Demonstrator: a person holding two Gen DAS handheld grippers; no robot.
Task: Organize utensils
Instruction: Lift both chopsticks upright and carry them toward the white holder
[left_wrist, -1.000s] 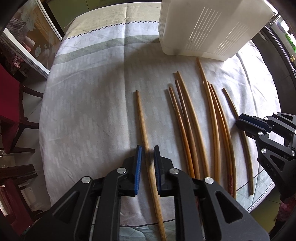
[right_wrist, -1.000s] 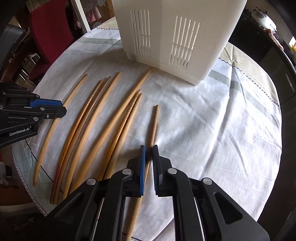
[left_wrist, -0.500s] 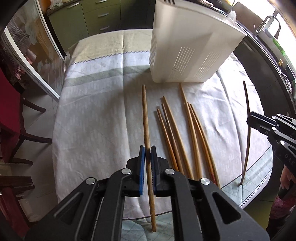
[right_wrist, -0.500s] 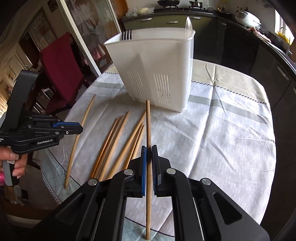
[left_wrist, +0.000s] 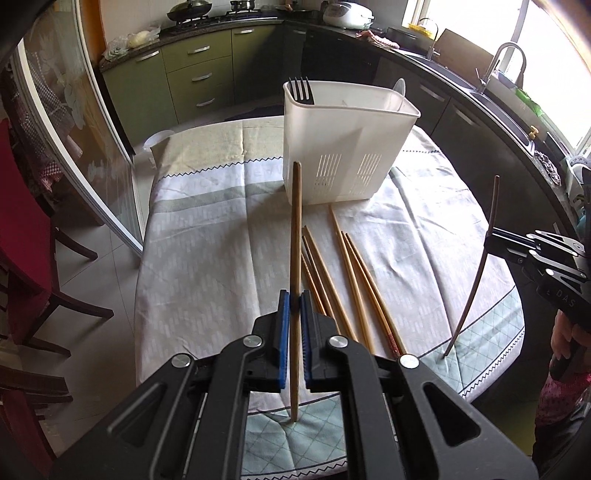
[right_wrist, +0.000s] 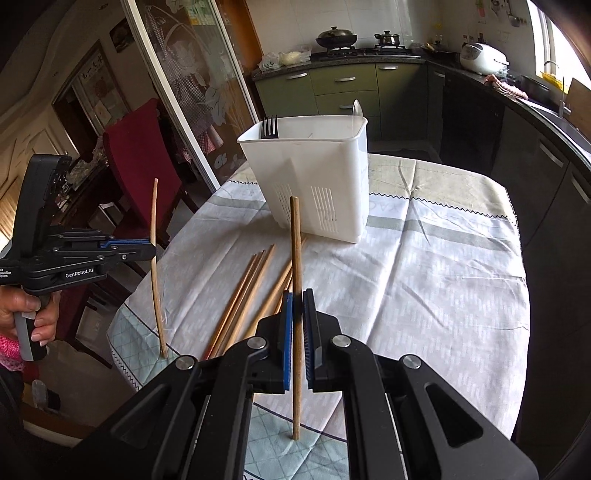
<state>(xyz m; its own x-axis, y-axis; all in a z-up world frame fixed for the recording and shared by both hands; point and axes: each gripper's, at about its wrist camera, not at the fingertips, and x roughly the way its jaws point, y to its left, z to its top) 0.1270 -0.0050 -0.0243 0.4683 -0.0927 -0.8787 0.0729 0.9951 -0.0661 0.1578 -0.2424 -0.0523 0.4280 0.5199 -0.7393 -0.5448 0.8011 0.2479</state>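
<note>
Left hand-held gripper (left_wrist: 294, 308) and right hand-held gripper (right_wrist: 297, 308) each clamp one chopstick upright above the tablecloth (left_wrist: 207, 240)

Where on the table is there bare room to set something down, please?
Free: the cloth right of the white caddy and loose chopsticks, out to the table's right edge; also the strip left of the chopsticks toward the glass door. Crowded: directly before the caddy, where the chopsticks lie.

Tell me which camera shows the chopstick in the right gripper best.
The left wrist view: the whole chopstick shows from the side, upright in the right gripper, its lower tip by the tablecloth edge. The right wrist view shows the same chopstick close up, with its middle hidden between the blue pads.
</note>
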